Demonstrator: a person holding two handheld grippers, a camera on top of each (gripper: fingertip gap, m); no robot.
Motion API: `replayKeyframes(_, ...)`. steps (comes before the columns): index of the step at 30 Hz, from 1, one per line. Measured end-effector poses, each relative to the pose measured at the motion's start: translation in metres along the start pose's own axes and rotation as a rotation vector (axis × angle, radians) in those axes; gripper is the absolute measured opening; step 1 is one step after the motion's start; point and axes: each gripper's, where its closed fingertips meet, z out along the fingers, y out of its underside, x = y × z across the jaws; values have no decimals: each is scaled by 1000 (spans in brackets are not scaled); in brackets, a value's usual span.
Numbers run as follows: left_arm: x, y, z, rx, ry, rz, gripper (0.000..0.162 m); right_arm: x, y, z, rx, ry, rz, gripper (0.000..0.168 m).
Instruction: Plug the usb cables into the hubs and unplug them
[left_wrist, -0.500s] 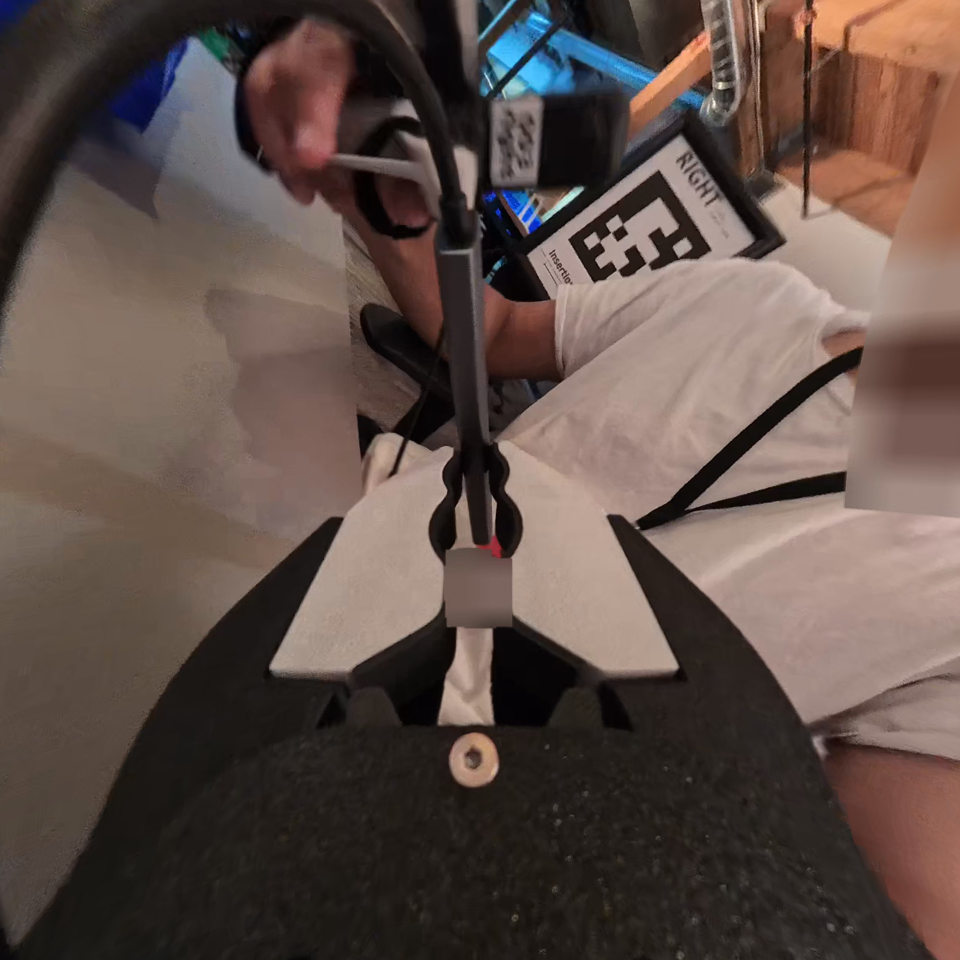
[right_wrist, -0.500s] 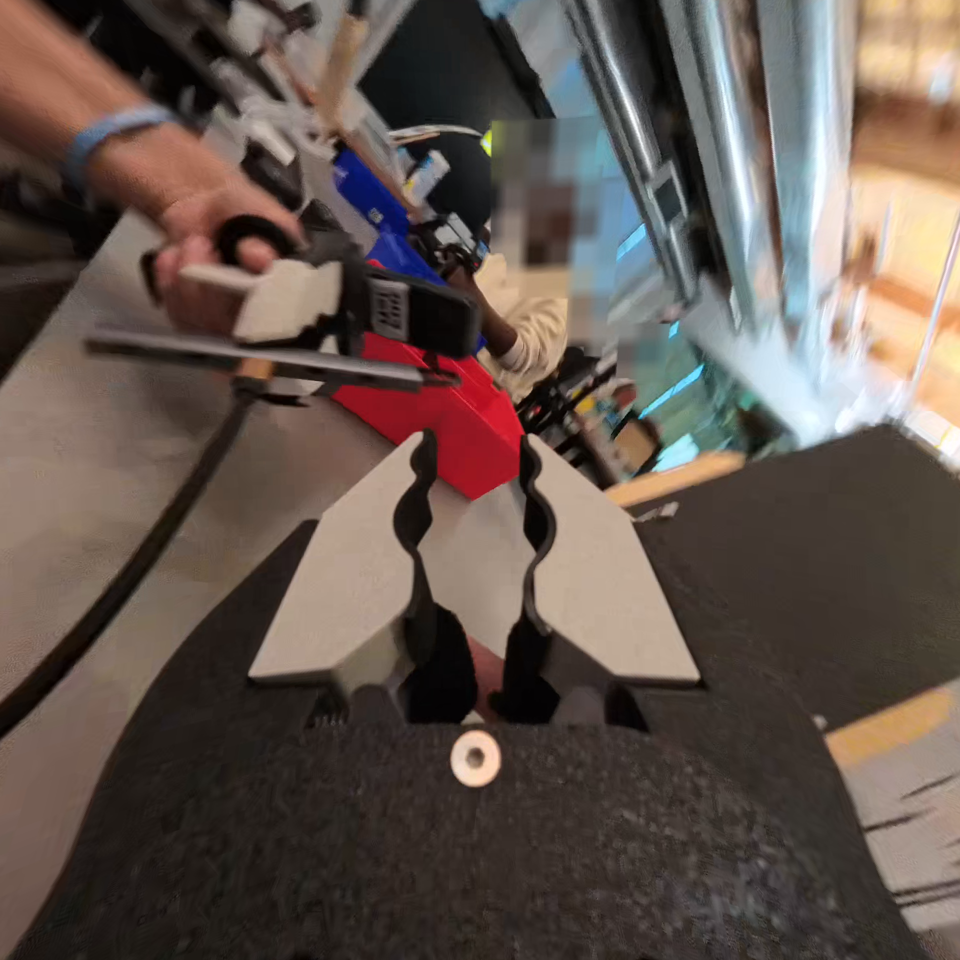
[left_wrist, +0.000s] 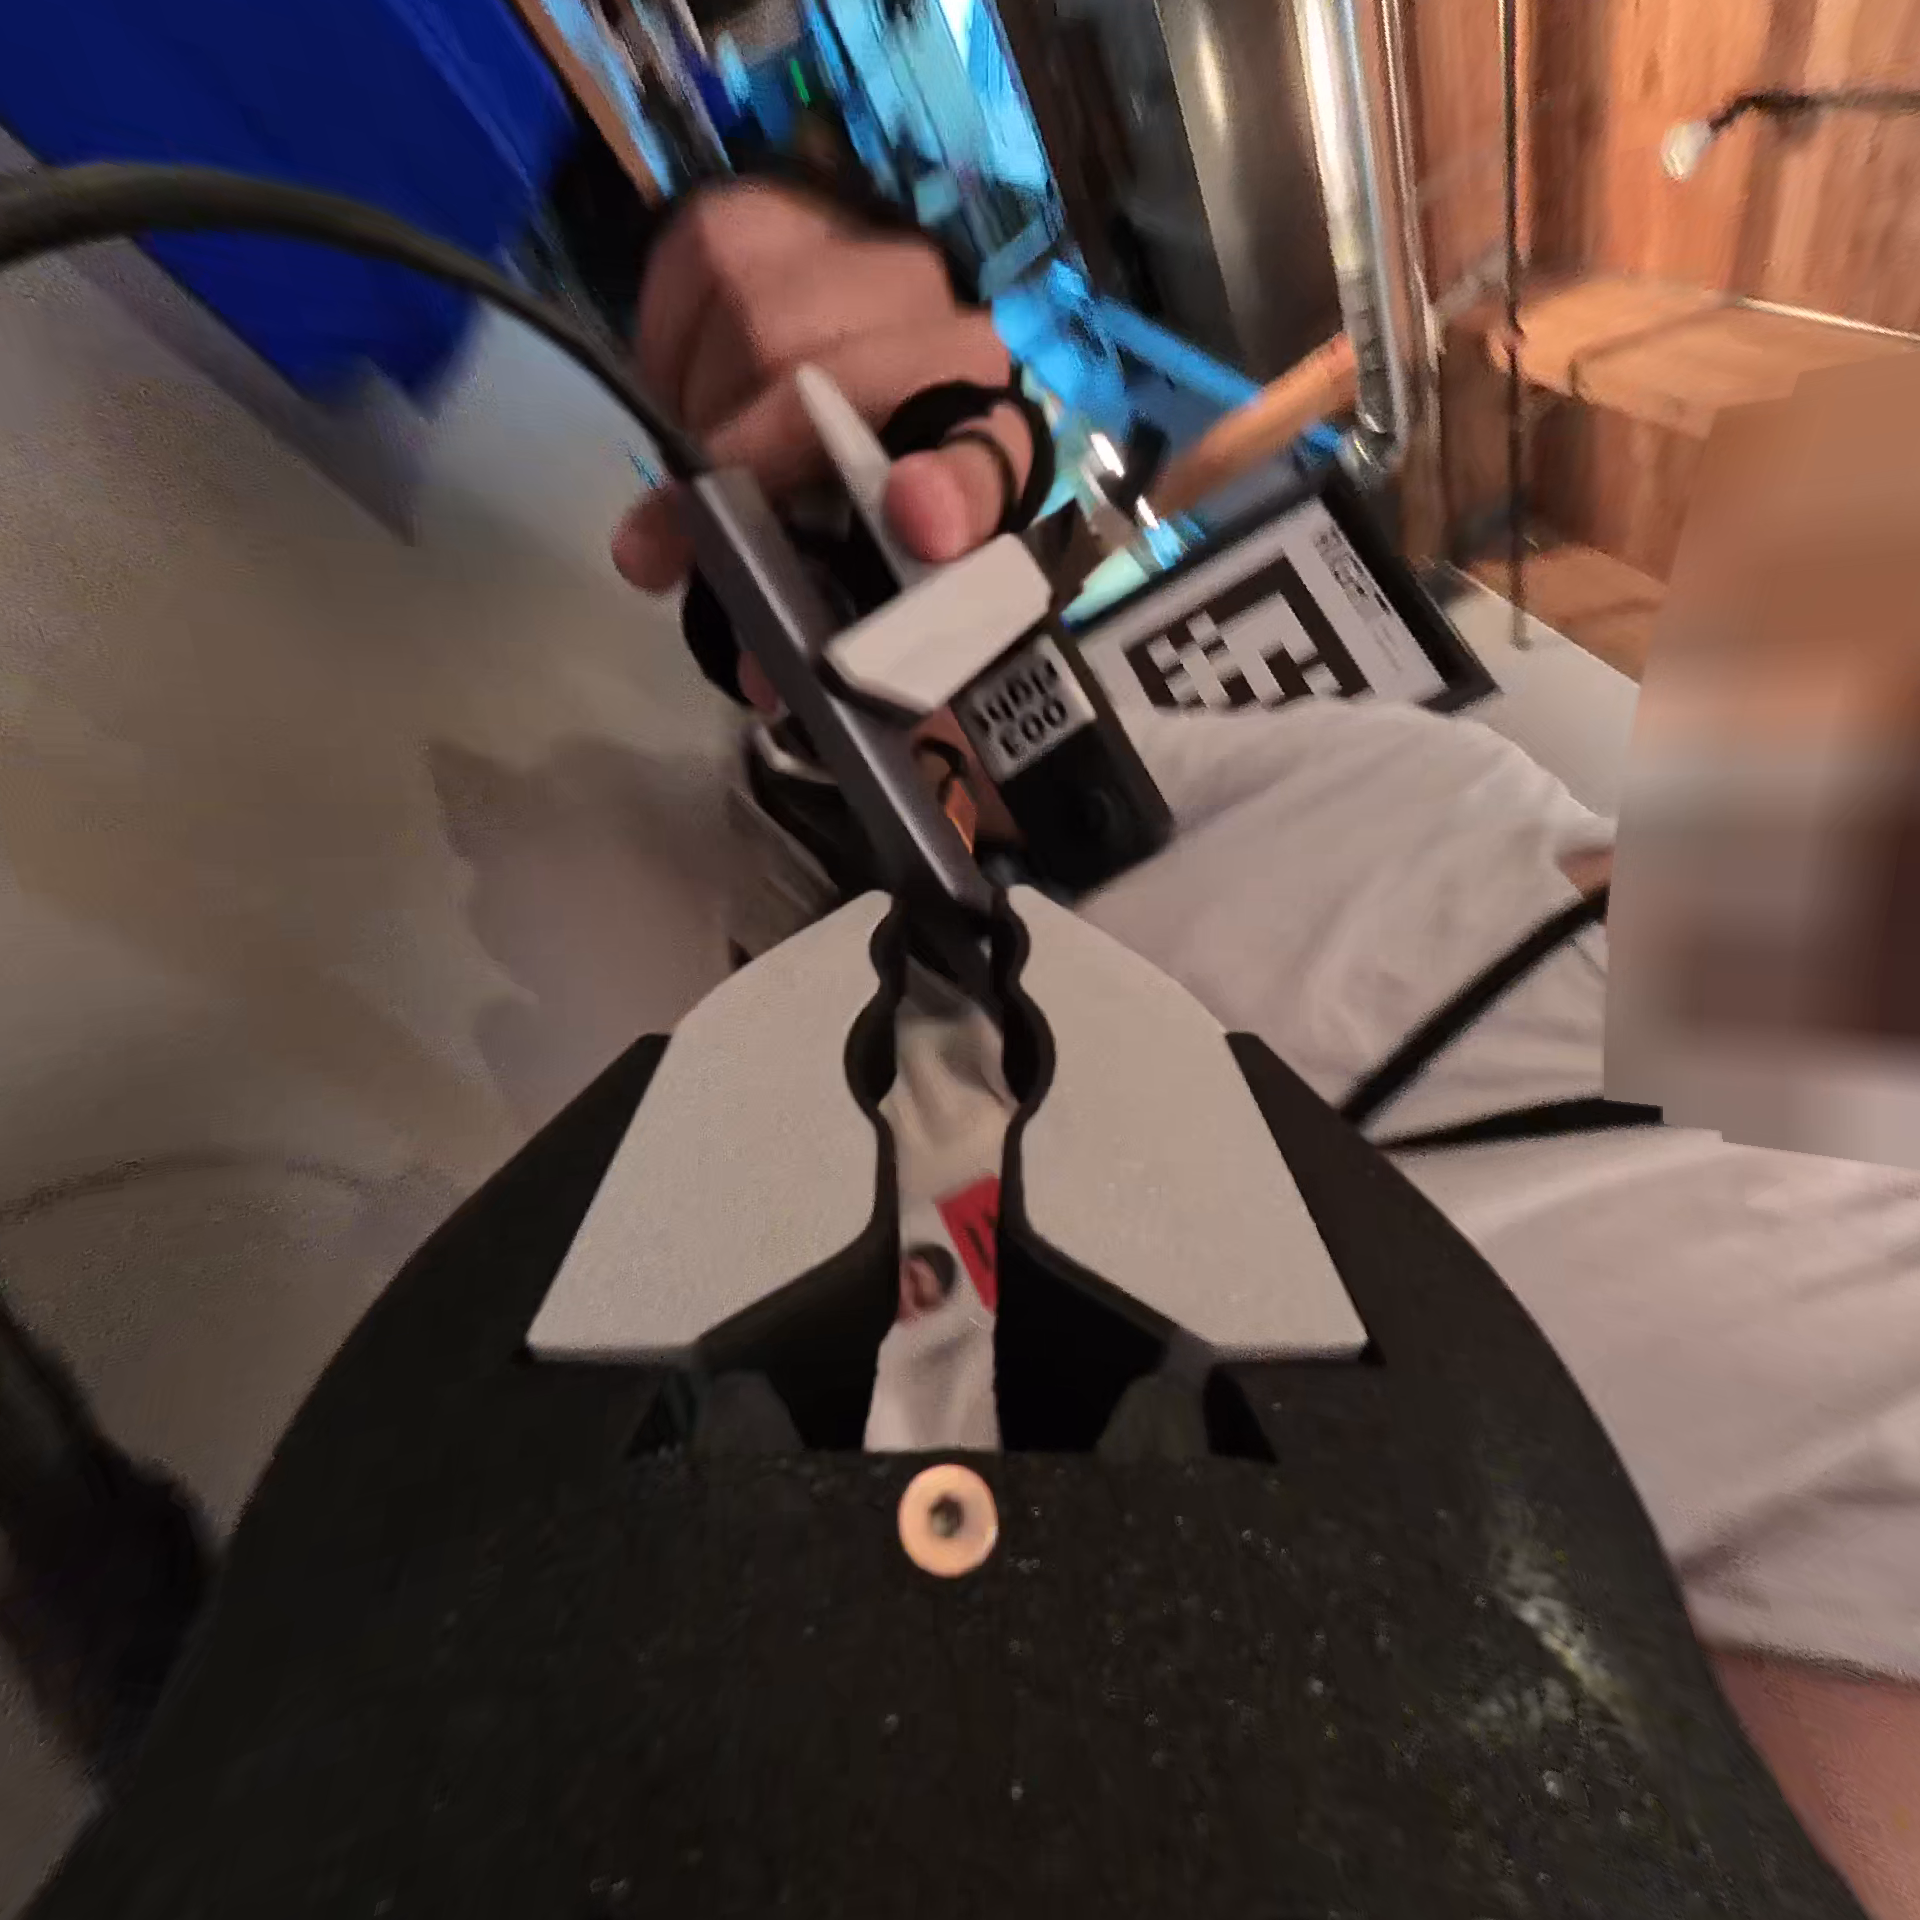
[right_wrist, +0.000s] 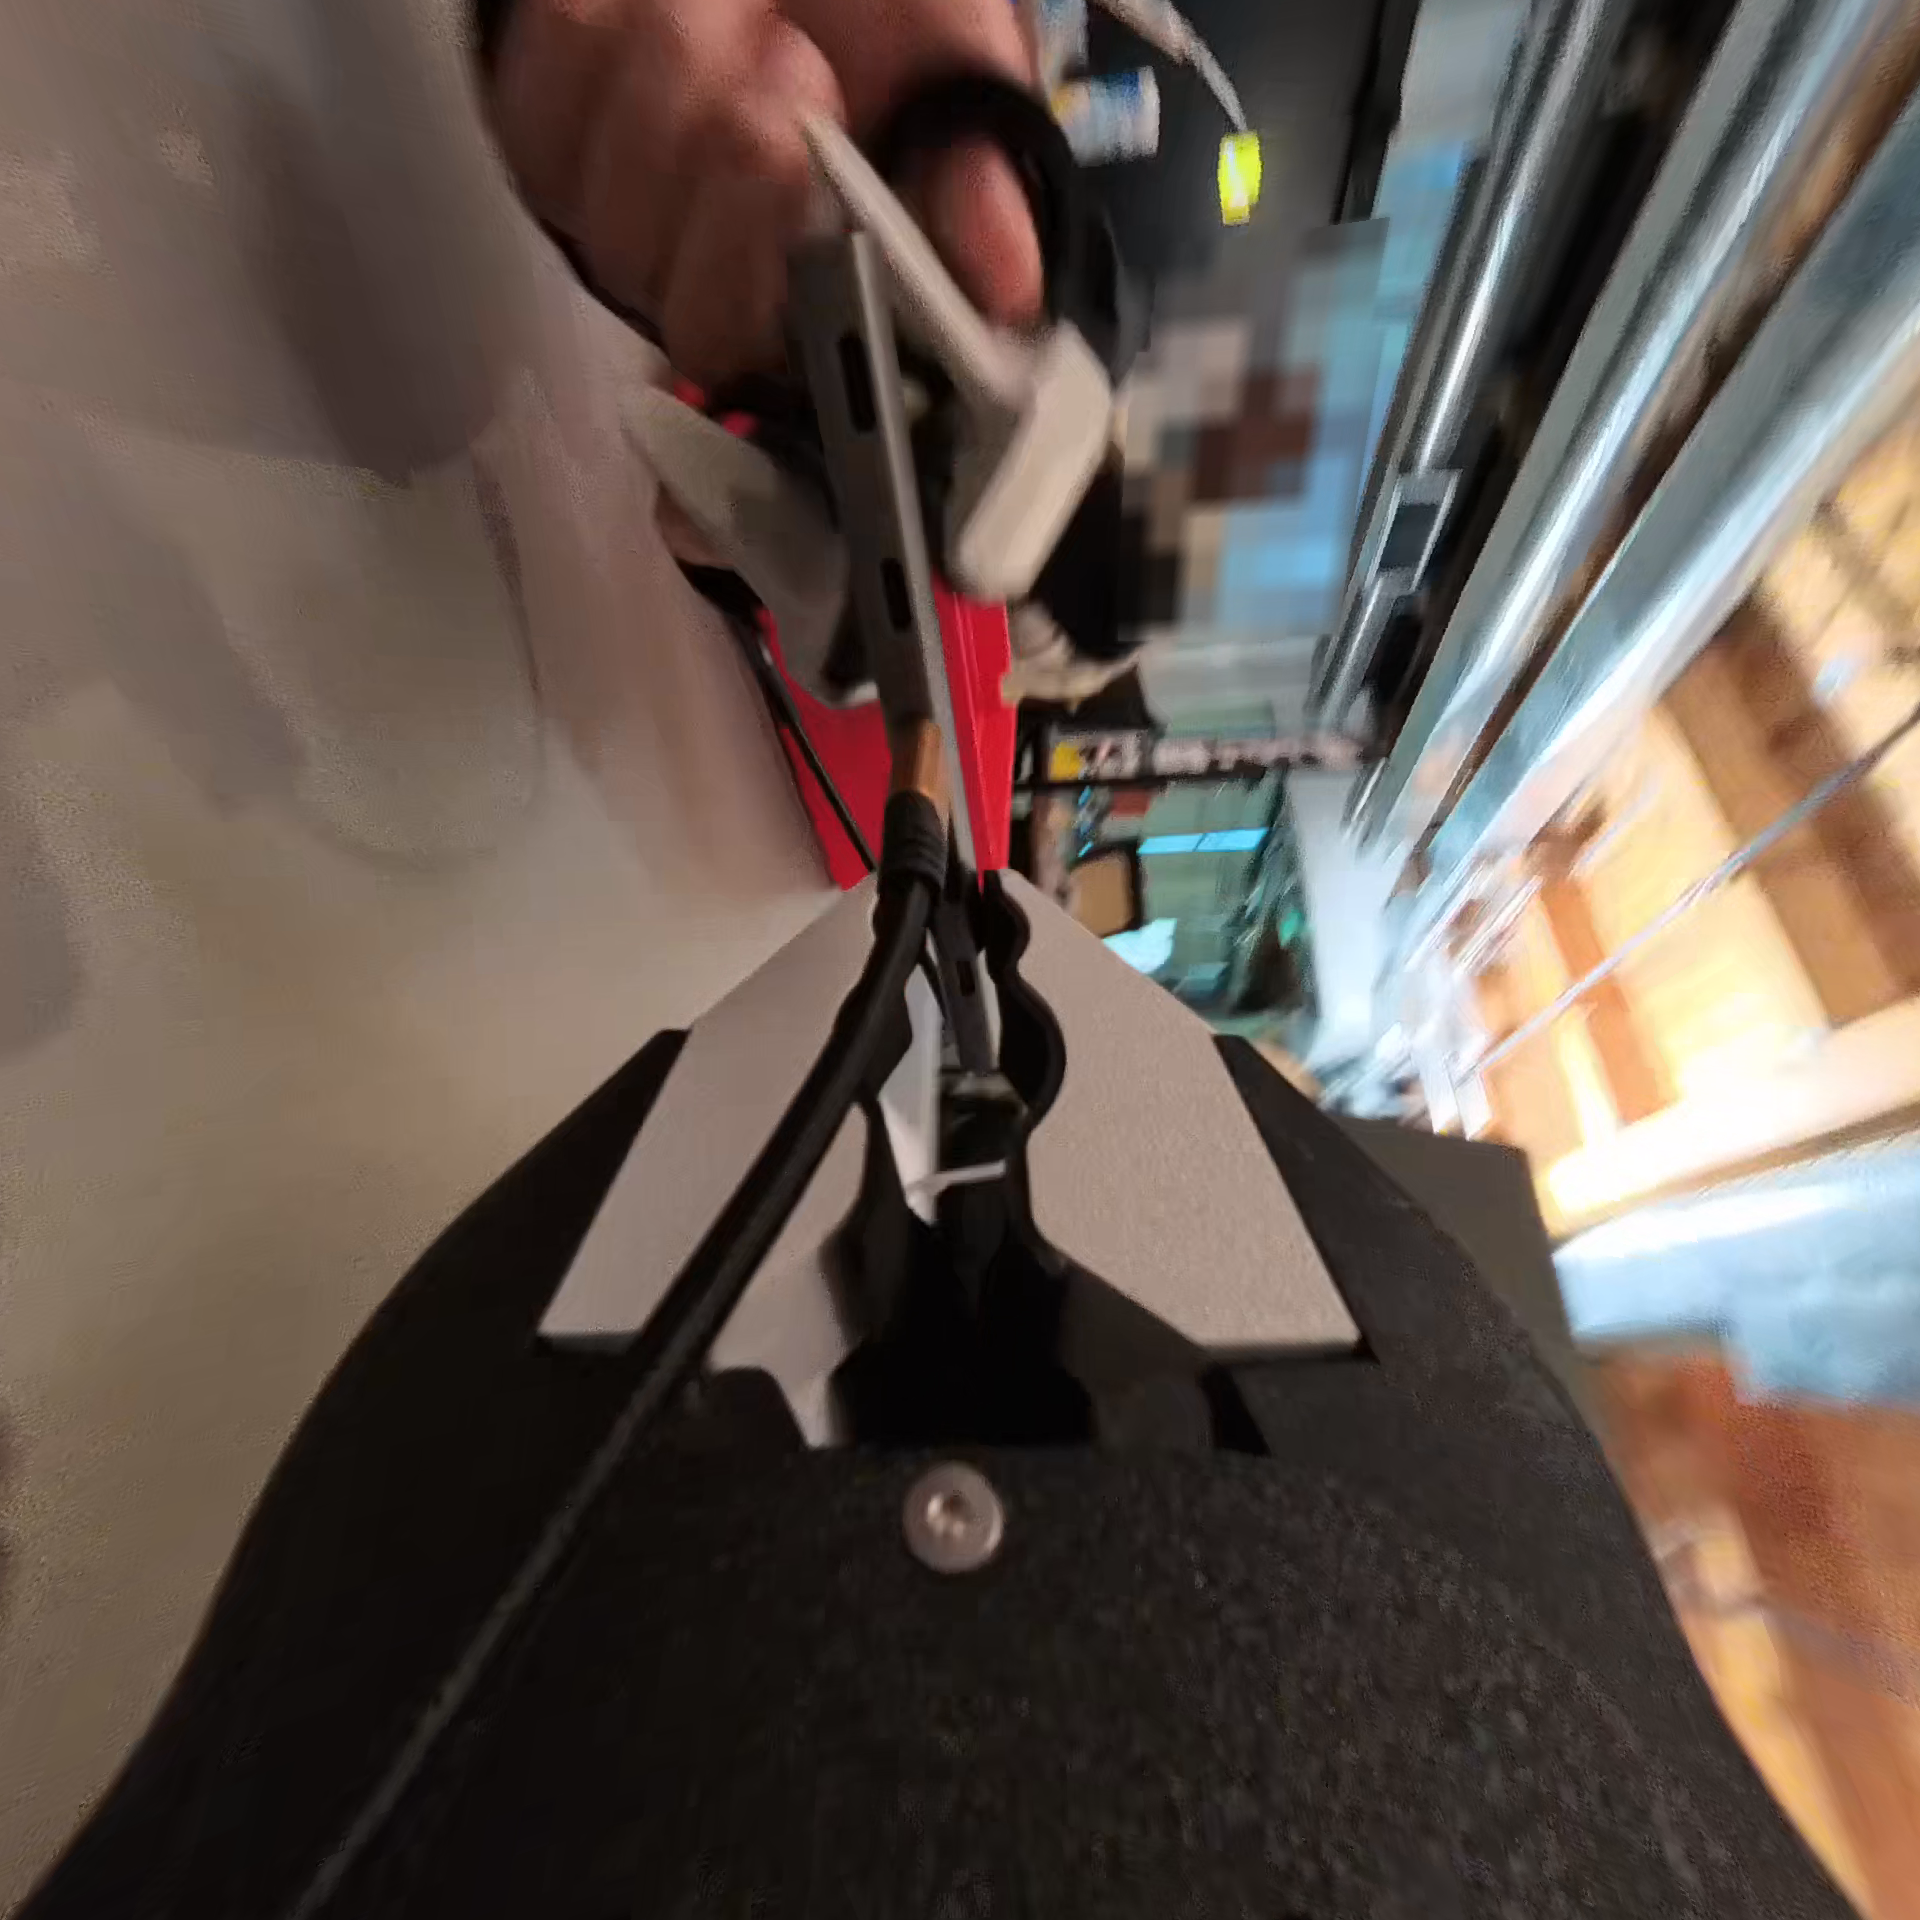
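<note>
- Between the jaws of the left gripper (left_wrist: 940, 914), one slim grey bar (left_wrist: 790, 623) is pinched by its near end only; the two pale fingers stand close together with a thin gap behind the tips
- At the right gripper (right_wrist: 940, 899), the jaws are drawn in narrowly on the other end of the same grey bar, which shows slots along its edge
- One black cable (right_wrist: 790, 1174) with one copper-coloured collar (right_wrist: 921, 756) meets the bar just ahead of the right jaws and trails back across the left finger of that pair
- Two hands are in view: the right hand (left_wrist: 790, 332) grips its tool beyond the bar, fingers curled round the handle; the left hand (right_wrist: 727, 156) does the same at the top of the right wrist view
- From the left wrist view the bar leans up and to the left; half a second earlier it stood straight up from those jaws
- Right jaws were spread and empty then, with the bar lying crosswise well ahead; now they close on it
- Beyond lie one pale surface (left_wrist: 260, 831), one person in a white shirt (left_wrist: 1351, 883), one framed marker board (left_wrist: 1278, 665) and one red box (right_wrist: 862, 748); both views are motion-blurred
</note>
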Motion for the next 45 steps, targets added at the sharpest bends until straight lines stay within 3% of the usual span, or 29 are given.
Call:
replayKeyframes(2,-5,-25,-22,157,-110,119,34,6,27,5,-47,-6,251,9)
replayKeyframes(4,-3,-48,-45,324,-206,239,38,15,42,8,-35,17,486,8)
replayKeyframes(5,-3,-55,-53,373,-263,313,38,8,49,12,-47,-51,592,9)
replayKeyframes(7,-9,-59,-58,390,-422,513,44,6,63,17,-83,-68,568,9)
replayKeyframes(11,-28,-43,-43,229,-659,810,47,16,95,33,-235,-22,518,9)
replayKeyframes(15,-38,-36,-46,223,-811,821,44,7,115,52,-272,49,647,9)
replayKeyframes(18,-30,-34,-68,279,-927,839,39,-9,132,62,-289,98,618,9)
replayKeyframes(21,-15,-30,-106,298,-1061,859,34,-21,144,63,-284,147,552,9)
replayKeyframes(24,-4,-22,-179,266,-1290,791,33,-33,148,59,-253,174,517,9)
replayKeyframes(27,-12,-1,-238,235,-1360,579,39,-22,144,56,-244,241,423,9)
replayKeyframes(29,-28,7,-248,204,-1370,532,49,-27,142,58,-233,206,465,9)
replayKeyframes(33,-52,10,-204,158,-1227,524,49,-32,155,58,-288,185,484,9)
replayKeyframes(36,-61,10,-180,91,-1174,557,61,-30,159,56,-296,193,517,9)
replayKeyframes(37,-58,11,-175,57,-1135,559,56,-31,160,56,-296,186,529,9)
replayKeyframes(38,-54,10,-177,36,-1123,572,40,-32,162,56,-302,185,532,9)
replayKeyframes(41,-31,-14,-216,65,-1210,654,34,-34,162,57,-303,174,534,9)
replayKeyframes(43,-32,-23,-241,-96,-1285,703,34,-37,160,58,-299,157,519,9)
replayKeyframes(45,-49,-22,-256,-413,-1326,706,36,-40,157,60,-295,143,503,9)
